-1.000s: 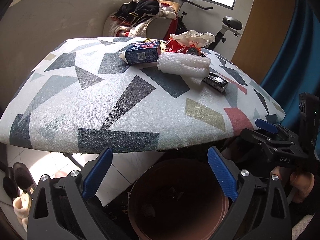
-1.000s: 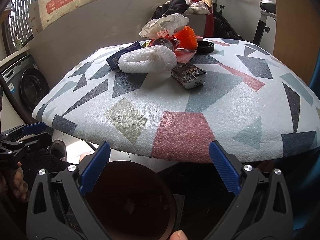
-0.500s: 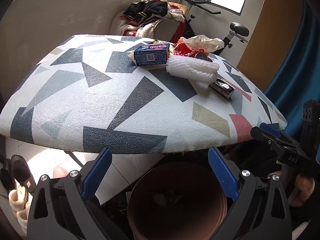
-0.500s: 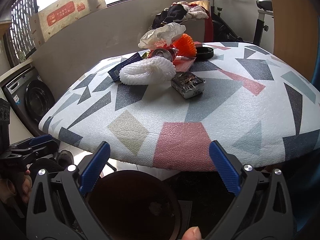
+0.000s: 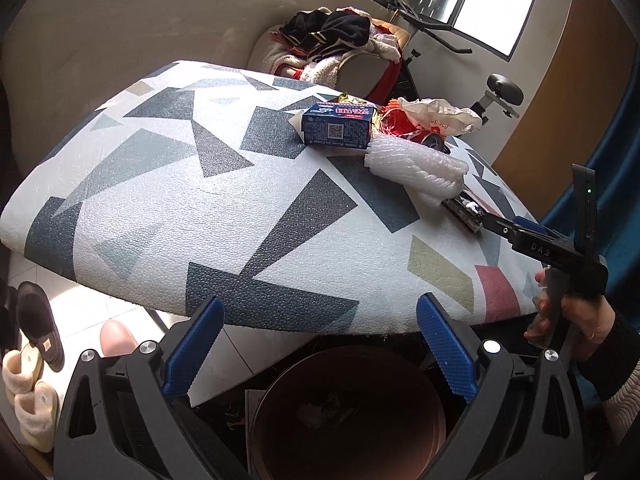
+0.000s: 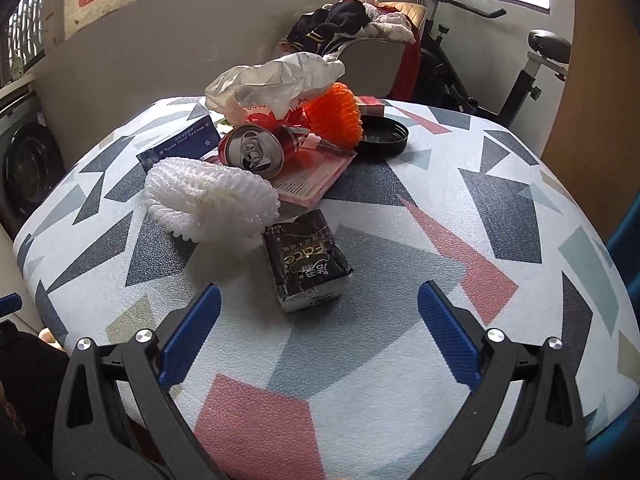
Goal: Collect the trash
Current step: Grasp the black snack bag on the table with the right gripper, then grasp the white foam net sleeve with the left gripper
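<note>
Blue-padded and spread wide, the right gripper (image 6: 318, 340) hangs over the near part of the patterned table (image 6: 500, 208) with nothing between its jaws, and the black snack packet (image 6: 306, 266) lies flat just ahead of it, roughly centred between the two fingers but not touched. From where I stand the job looks barely begun: the whole heap is on the table top, namely the white foam net (image 6: 208, 198) just beside the packet's far end, the crushed can (image 6: 252, 152) lying on its side on a pink leaflet (image 6: 312, 178), the orange foam net (image 6: 338, 116), the crumpled white bag (image 6: 276, 84) on top of the pile, the blue carton (image 5: 338, 126) and a black lid (image 6: 382, 136) at the back. The left gripper (image 5: 318, 356) is open and empty too, held low at the near edge of the table, above a brown bin (image 5: 348, 420) that stands on the floor under that edge; there are a few scraps in its bottom, though I can't make out what they are. My guess is that the packet goes first, since it is nearest to the open jaws, and that everything else on the table still waits its turn.
</note>
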### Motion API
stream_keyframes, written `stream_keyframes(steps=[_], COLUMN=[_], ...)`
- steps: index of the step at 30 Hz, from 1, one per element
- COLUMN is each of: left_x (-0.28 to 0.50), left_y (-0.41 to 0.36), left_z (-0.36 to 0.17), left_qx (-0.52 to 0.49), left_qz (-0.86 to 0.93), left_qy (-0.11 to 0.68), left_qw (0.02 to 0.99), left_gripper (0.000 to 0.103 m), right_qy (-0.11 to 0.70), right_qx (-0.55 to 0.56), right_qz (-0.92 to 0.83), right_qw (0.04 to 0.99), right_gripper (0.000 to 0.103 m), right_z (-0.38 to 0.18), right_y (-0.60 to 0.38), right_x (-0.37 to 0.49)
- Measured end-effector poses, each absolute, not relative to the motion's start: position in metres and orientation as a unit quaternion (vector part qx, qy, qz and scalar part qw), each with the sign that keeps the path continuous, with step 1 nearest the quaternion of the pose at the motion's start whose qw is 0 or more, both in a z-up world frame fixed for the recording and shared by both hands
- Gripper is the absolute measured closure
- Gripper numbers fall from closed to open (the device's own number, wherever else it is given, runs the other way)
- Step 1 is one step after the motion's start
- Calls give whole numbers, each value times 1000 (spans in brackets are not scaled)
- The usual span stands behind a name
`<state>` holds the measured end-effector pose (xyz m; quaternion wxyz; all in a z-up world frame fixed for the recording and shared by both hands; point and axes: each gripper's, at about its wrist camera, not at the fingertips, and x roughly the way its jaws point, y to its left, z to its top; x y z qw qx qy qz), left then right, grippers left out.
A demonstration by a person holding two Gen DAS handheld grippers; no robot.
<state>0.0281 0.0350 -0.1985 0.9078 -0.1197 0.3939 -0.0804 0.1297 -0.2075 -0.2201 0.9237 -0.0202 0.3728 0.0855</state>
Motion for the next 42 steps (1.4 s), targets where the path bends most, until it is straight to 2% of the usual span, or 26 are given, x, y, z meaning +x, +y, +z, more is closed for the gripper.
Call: stream_keyframes(steps=[3,6,8,10,15,25,30,33,35,36,37,40,42], left_x=[40,52,61,70,97,170,207,219,224,224,224,216,210], left_y=[39,47,49,49,36,-5,-22,-26,-27,-28,-29,-27,-25], left_z=[-201,-203,-202,-200,-194,-182,-189,-199,-207,-209,-210,-210,-209], left_qx=[-135,-177,-202,-214,-219,-333,-390,-428,-433,-431,-424,-396,-371], left_qz=[-74,-76,-79,-83,-89,-130,-118,-109,-90,-92,-96,-107,-111], left_qy=[420,434,435,435,447,460,454,449,457,456,454,450,451], left_qw=[895,880,874,871,863,813,793,777,772,773,777,794,804], left_gripper=[8,8,8,8,8,10,27,27,31,43,63,80,86], right_qy=[387,404,419,429,417,398,386,377,376,375,375,372,371], right_qx=[-37,-56,-59,-57,-41,-38,-18,-20,-21,-22,-22,-16,-12], right_qz=[103,99,96,103,124,102,98,96,95,93,92,91,92], right_qw=[916,908,901,895,899,911,917,921,922,922,922,924,924], right_gripper=[15,16,26,52,67,68,68,68,68,68,68,68,68], right_z=[-222,-227,-233,-238,-234,-226,-220,-216,-215,-215,-215,-214,-213], right_y=[-200,-191,-188,-187,-188,-198,-210,-215,-217,-219,-219,-221,-223], right_x=[150,164,170,171,155,109,94,86,84,83,82,77,75])
